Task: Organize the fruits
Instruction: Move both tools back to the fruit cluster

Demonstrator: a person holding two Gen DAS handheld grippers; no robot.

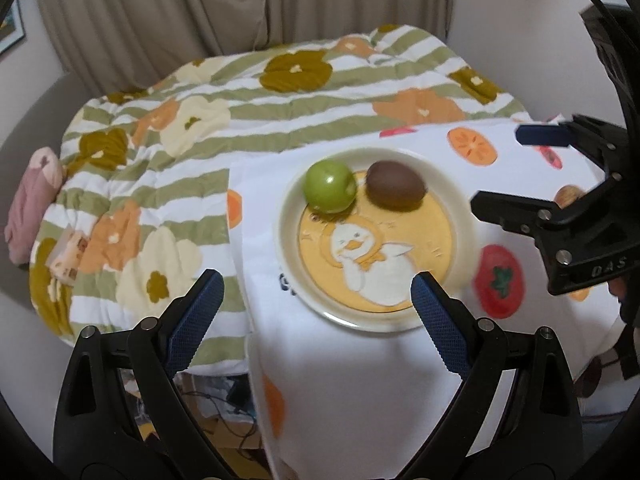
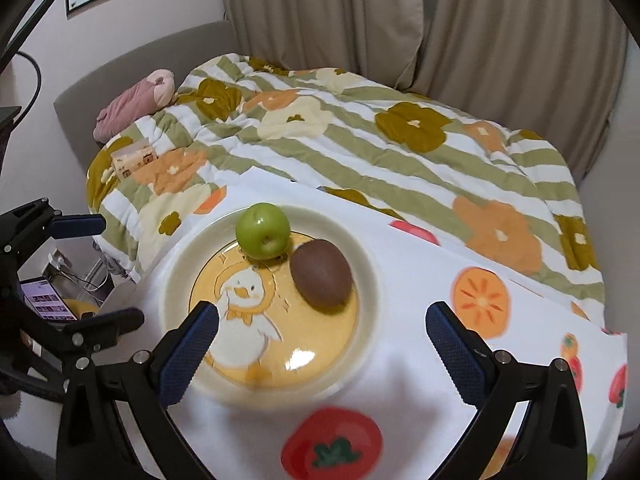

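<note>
A green apple [image 1: 330, 186] [image 2: 262, 230] and a brown kiwi [image 1: 396, 191] [image 2: 323, 277] lie side by side at the far part of a cream plate [image 1: 289, 216] [image 2: 176, 292] with a duck picture. My left gripper [image 1: 318, 308] hovers open above the plate's near rim, nothing between its fingers. My right gripper [image 2: 322, 340] is open too, wide over the plate's near right side and above the kiwi's near side, holding nothing. Each gripper shows at the edge of the other's view: the right gripper [image 1: 520, 168], the left gripper [image 2: 108, 268].
The plate sits on a white fruit-print cloth [image 1: 360, 380] [image 2: 440, 280] over a small table. Behind lies a bed with a green-striped flower quilt [image 1: 248, 112] [image 2: 360, 144], a pink plush [image 2: 132, 104] and a small carton [image 2: 132, 158]. Beige curtains hang beyond.
</note>
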